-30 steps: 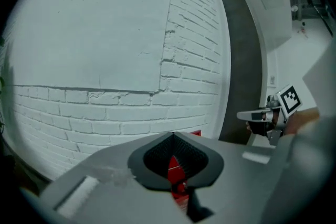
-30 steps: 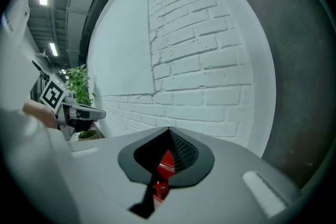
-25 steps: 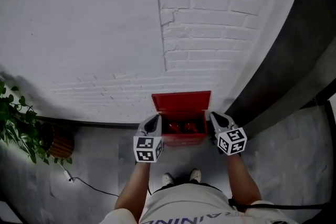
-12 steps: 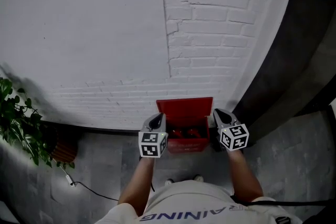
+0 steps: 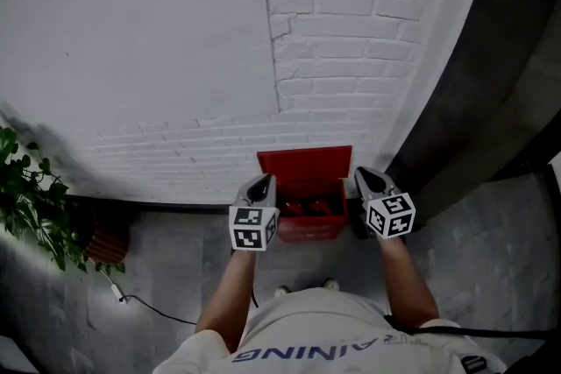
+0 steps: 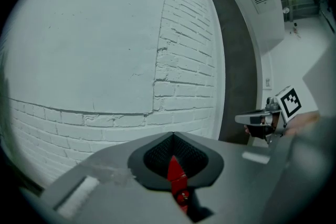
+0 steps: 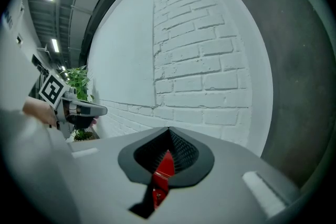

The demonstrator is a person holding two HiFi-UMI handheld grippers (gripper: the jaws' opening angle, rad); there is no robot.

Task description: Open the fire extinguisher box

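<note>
A red fire extinguisher box (image 5: 308, 228) stands on the floor against the white brick wall. Its lid (image 5: 304, 163) is raised against the bricks, and red extinguishers (image 5: 306, 208) show inside. My left gripper (image 5: 260, 185) hovers beside the box's left edge and my right gripper (image 5: 366, 179) beside its right edge; neither touches it. In the left gripper view the left gripper (image 6: 173, 136) has its jaws together with nothing held, with red showing through the slit below. In the right gripper view the right gripper (image 7: 168, 131) looks the same, with its jaws closed on nothing.
A leafy plant (image 5: 30, 208) in a ribbed pot (image 5: 103, 242) stands at the left, with a cable (image 5: 153, 312) on the grey floor. A dark grey wall (image 5: 487, 92) rises right of the box. The person's shoes (image 5: 302, 286) are just before it.
The head view swayed up and back. Both grippers sit slightly higher in the frame, still flanking the open box. Their jaws stayed together.
</note>
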